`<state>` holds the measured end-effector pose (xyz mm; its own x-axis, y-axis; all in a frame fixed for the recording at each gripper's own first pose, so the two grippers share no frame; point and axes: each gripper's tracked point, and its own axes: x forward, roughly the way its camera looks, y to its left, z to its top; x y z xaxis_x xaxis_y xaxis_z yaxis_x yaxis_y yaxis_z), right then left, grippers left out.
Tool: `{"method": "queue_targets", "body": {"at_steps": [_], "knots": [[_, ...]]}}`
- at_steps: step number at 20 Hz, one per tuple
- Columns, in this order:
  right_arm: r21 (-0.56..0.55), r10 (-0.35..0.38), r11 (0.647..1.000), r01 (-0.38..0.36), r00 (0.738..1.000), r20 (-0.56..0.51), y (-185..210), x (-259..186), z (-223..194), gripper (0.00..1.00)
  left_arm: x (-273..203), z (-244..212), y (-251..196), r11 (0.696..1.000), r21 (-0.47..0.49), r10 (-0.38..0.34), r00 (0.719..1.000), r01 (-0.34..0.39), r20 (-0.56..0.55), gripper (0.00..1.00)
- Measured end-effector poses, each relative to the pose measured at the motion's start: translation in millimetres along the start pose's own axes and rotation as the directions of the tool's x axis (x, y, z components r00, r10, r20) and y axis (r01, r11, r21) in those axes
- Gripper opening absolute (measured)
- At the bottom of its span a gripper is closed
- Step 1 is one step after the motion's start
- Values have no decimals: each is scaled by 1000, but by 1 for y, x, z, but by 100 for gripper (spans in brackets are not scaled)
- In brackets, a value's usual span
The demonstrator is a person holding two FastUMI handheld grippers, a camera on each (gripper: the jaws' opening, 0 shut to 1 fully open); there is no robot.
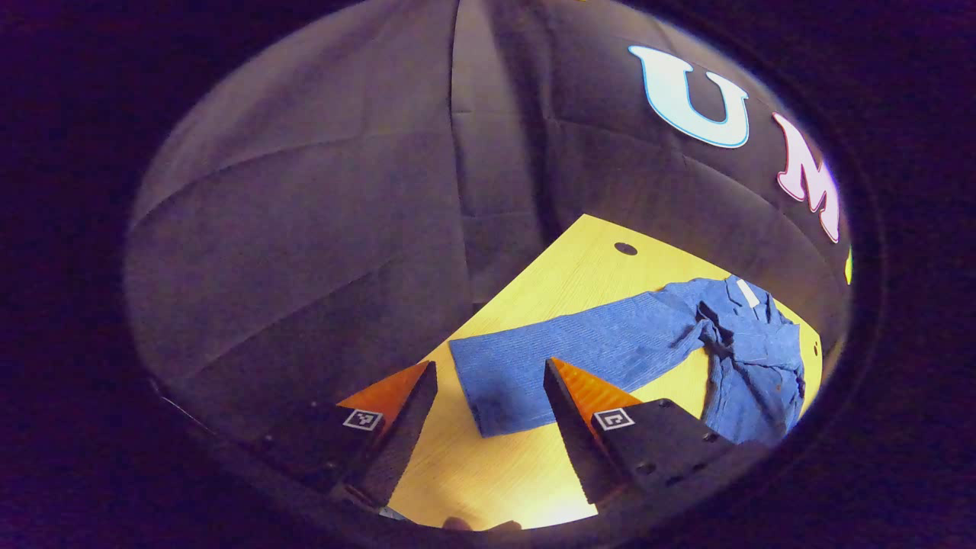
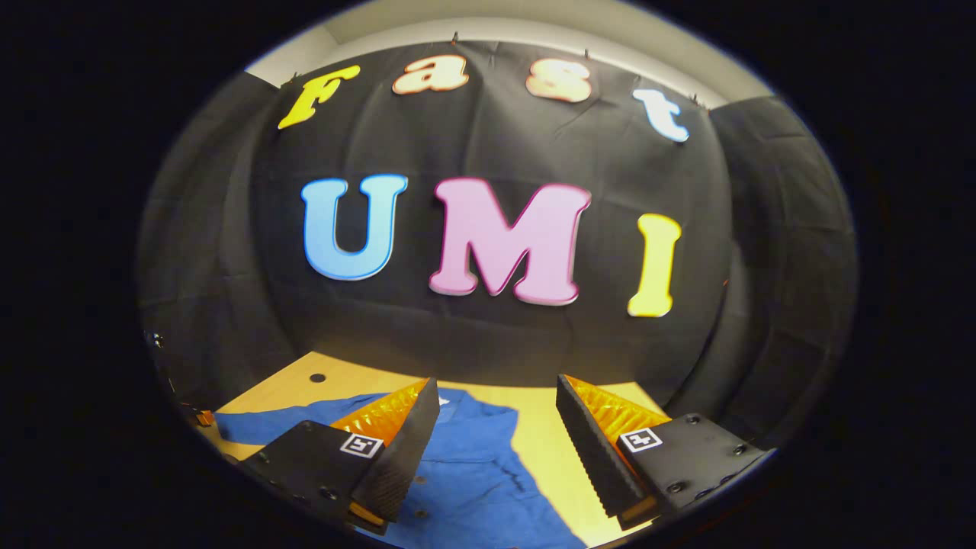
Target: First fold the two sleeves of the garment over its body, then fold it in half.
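Observation:
A blue ribbed garment [image 1: 732, 358] lies on the yellow wooden table [image 1: 579, 267]. One long sleeve [image 1: 564, 358] stretches flat toward my left gripper [image 1: 492, 377], with its cuff end lying between and just beyond the fingertips. That gripper is open and hovers above the table, holding nothing. In the right gripper view the garment's body [image 2: 473, 465] spreads under my right gripper [image 2: 496, 396], with a sleeve [image 2: 259, 423] running off to the left. The right gripper is open above the cloth, nothing between its fingers.
The table has a round hole [image 1: 625, 248] near its far edge, the hole [image 2: 317, 377] also visible in the right gripper view. The booth's black cloth wall [image 1: 305, 229] stands close behind the table. Bare tabletop [image 2: 537, 442] lies right of the garment body.

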<state>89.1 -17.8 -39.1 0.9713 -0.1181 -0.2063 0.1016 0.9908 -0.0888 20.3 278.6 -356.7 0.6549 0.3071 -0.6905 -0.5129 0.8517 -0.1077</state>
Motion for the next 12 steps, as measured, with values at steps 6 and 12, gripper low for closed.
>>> {"method": "queue_targets", "body": {"at_steps": [6,12], "knots": [[25,-118,993,117,992,51,-49,-74,41,90,25,-14,17,991,-106,68,984,-86,-166,83],[69,-112,992,107,992,67,-28,-103,61,96,37,-27,15,988,-112,82,972,-108,-219,83]]}}
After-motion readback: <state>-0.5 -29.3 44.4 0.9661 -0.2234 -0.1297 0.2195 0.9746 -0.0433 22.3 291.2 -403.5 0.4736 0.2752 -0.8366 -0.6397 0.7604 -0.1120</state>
